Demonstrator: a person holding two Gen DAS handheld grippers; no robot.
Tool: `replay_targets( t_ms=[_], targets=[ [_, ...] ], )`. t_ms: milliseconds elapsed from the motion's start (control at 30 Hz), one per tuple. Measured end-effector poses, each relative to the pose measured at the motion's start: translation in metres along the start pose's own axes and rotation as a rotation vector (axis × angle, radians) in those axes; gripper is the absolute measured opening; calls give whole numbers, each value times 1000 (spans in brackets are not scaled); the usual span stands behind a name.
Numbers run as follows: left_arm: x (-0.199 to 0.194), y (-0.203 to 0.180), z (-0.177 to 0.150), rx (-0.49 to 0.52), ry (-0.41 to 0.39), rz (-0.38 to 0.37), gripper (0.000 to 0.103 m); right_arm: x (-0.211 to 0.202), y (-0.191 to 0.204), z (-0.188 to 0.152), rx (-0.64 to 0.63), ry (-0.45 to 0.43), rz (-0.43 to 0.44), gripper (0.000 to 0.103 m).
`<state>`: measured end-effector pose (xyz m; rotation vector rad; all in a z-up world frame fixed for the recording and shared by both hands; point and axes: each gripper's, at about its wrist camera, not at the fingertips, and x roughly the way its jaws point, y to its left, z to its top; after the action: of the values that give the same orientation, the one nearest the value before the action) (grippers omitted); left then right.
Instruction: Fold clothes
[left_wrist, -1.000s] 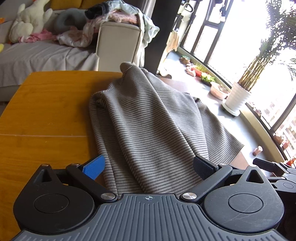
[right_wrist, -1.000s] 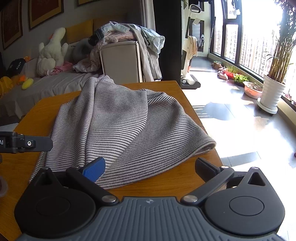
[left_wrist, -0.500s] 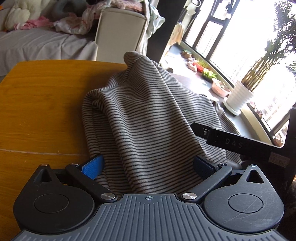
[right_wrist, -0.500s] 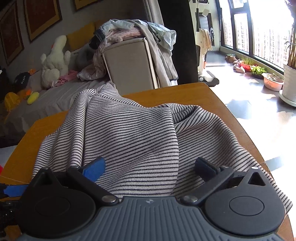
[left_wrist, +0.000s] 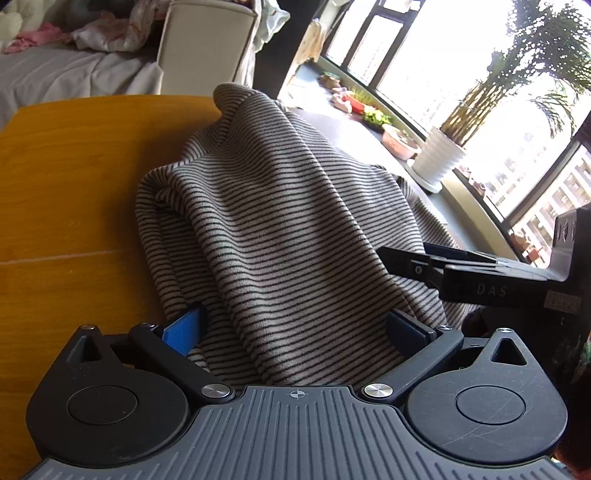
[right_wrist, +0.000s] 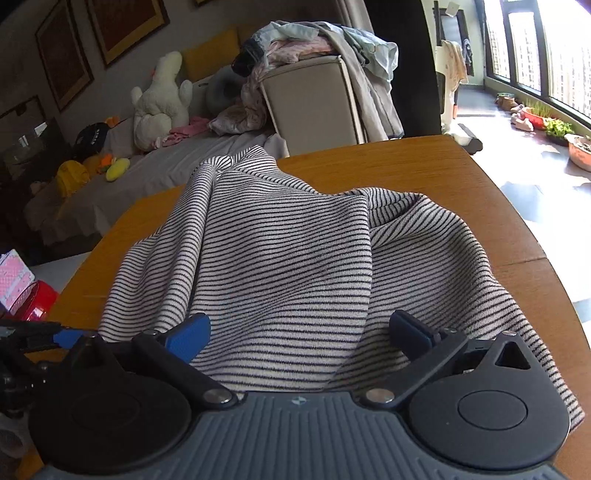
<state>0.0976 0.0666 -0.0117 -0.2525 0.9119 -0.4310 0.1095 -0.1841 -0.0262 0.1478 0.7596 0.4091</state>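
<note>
1. Item: striped knit garment (left_wrist: 280, 236), grey with thin dark stripes. It lay bunched and rumpled on the wooden desk (left_wrist: 66, 177), with a peak of cloth at its far end and its right side reaching toward the desk's right edge (right_wrist: 517, 229).

2. Left gripper (left_wrist: 293, 328): fingers spread wide, one pad at each side of the garment's near edge. Cloth lay between them, but nothing was pinched.

3. Right gripper (right_wrist: 299, 338): fingers likewise apart, straddling the near hem just right of the left gripper. No grip was taken. In the left wrist view its fingers (left_wrist: 413, 258) showed from the side, resting low over the cloth.

4. Step in hand, by judgement: the first grasp. Both tools were set at the near edge, and no fold was made; the garment was not yet spread flat.

5. Next move, by judgement: closing each pair of fingers on a single layer of the hem, then lifting and drawing the cloth out flat. The heaped folds made catching extra layers likely.

6. Surroundings: sofa (right_wrist: 207, 155) with a plush toy (right_wrist: 159, 103) beyond the desk; potted plant (left_wrist: 439, 162) by the window.
</note>
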Motion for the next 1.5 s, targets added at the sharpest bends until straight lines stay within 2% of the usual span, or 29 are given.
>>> replay_targets(
  t_ms=[100, 200, 267, 333, 367, 433, 500, 567, 600, 633, 667, 700, 733, 800, 1000, 1067, 1167, 1267, 1333, 1433, 1500],
  targets=[
    [-19, 9, -16, -17, 17, -42, 103, -21, 16, -20, -50, 42, 62, 103],
    [-30, 9, -30, 47, 4, -27, 103, -36, 26, -26, -108, 87, 83, 103],
    [-34, 8, -36, 80, -4, -17, 103, -46, 30, -23, -121, 53, 43, 103],
    [-37, 9, -34, 79, -18, -7, 103, -61, 41, -13, -161, -49, 2, 101],
    [-40, 9, -32, 64, -47, 9, 103, -68, 47, -8, -178, -93, 0, 99],
    [-50, 9, -27, 74, -127, 68, 103, -71, 57, 3, -168, -100, 72, 84],
    [-62, 7, -20, 116, -222, 149, 103, -61, 67, 8, -151, -42, 158, 77],
    [-73, 8, -13, 130, -281, 180, 103, -41, 78, 7, -165, 40, 207, 75],
    [-79, 11, -10, 121, -298, 181, 103, -29, 84, 6, -187, 84, 212, 68],
    [-85, 14, -7, 112, -314, 183, 103, -16, 90, 4, -210, 129, 217, 49],
    [-90, 19, -5, 104, -325, 193, 103, -6, 96, 3, -225, 169, 213, 39],
    [-95, 24, -4, 96, -335, 203, 103, -1, 102, 8, -241, 189, 215, 21],
    [-99, 29, -2, 90, -344, 214, 103, 3, 107, 14, -259, 202, 221, 11],
    [-108, 38, -1, 78, -359, 220, 103, 7, 121, 31, -312, 208, 235, 6],
    [-121, 47, -1, 138, -389, 113, 103, 19, 170, 133, -412, 83, 299, 5],
    [-121, 44, 0, 162, -403, 99, 103, 38, 190, 163, -413, 63, 318, 5],
    [-115, 44, 4, 152, -400, 111, 103, 62, 208, 180, -414, 63, 328, 7],
    [-108, 48, 6, 131, -385, 133, 103, 79, 219, 186, -434, 52, 317, 17],
    [-104, 54, 6, 120, -374, 142, 103, 71, 208, 183, -444, -1, 259, 41],
    [-98, 61, 11, 96, -366, 140, 103, 50, 176, 170, -468, -95, 70, 48],
    [-97, 63, 15, 76, -378, 137, 103, 36, 150, 155, -474, -132, -66, 49]
  ],
)
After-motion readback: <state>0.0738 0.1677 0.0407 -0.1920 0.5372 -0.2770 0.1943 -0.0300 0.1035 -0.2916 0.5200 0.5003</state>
